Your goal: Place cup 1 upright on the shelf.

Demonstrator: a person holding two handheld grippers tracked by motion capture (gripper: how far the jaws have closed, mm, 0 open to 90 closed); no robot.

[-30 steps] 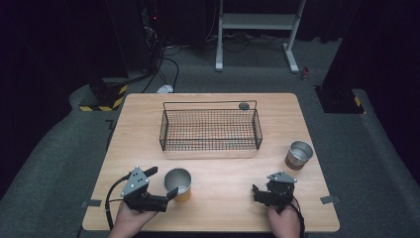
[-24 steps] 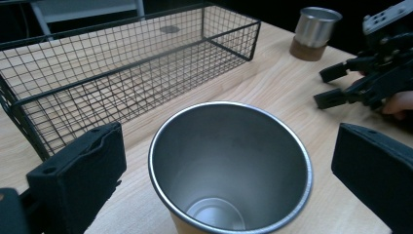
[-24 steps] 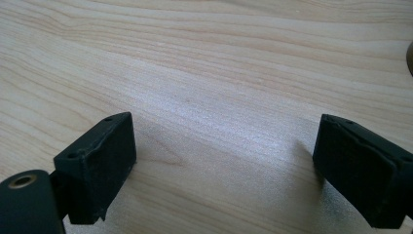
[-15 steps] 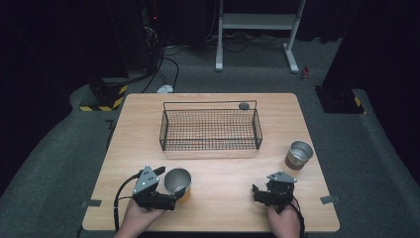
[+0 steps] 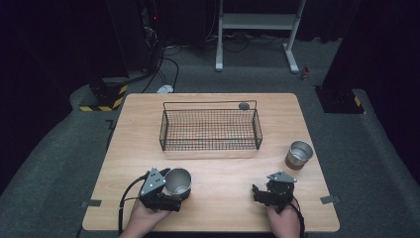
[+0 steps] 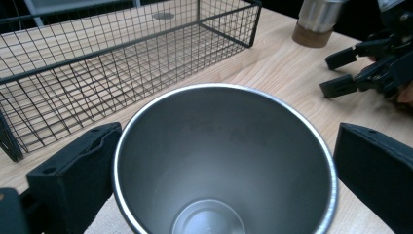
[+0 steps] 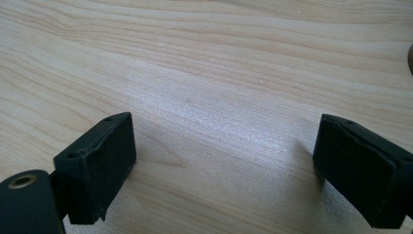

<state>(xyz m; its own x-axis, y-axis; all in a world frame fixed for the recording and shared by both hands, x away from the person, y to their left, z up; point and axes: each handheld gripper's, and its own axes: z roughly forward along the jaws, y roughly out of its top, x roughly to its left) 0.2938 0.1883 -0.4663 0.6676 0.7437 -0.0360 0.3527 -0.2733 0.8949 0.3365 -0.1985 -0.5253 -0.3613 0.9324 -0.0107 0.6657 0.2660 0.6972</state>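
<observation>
Two steel cups share my table (image 5: pixel 218 168), and no brand, label or writing can be read on either. The nearer cup (image 5: pixel 177 181) stands upright toward seven o'clock on the tabletop, set between the spread jaws of my left tongs (image 5: pixel 171 191). In the left gripper view the cup (image 6: pixel 224 161) is a smooth, tapering round of brushed metal with a thin bright rim and a flat circular floor; one matte black jaw pad lies just beside its rim at nine o'clock, the other stands a little apart at three o'clock. So these tongs are open around the cup, not clamped.

My right tongs (image 5: pixel 257 193) rest low toward five o'clock, jaws wide apart with nothing between them. The right gripper view has them (image 7: pixel 224 165) over pale, fine-grained wood with a soft sheen.

The second cup (image 5: pixel 299 155) stands at four o'clock on a brown round base, well apart from both tongs. A black wire basket (image 5: pixel 210 130), rectangular with a fine square mesh, sits at the centre toward twelve o'clock. A small dark disc (image 5: pixel 243 105) lies on the wood just behind the basket's back rim.
</observation>
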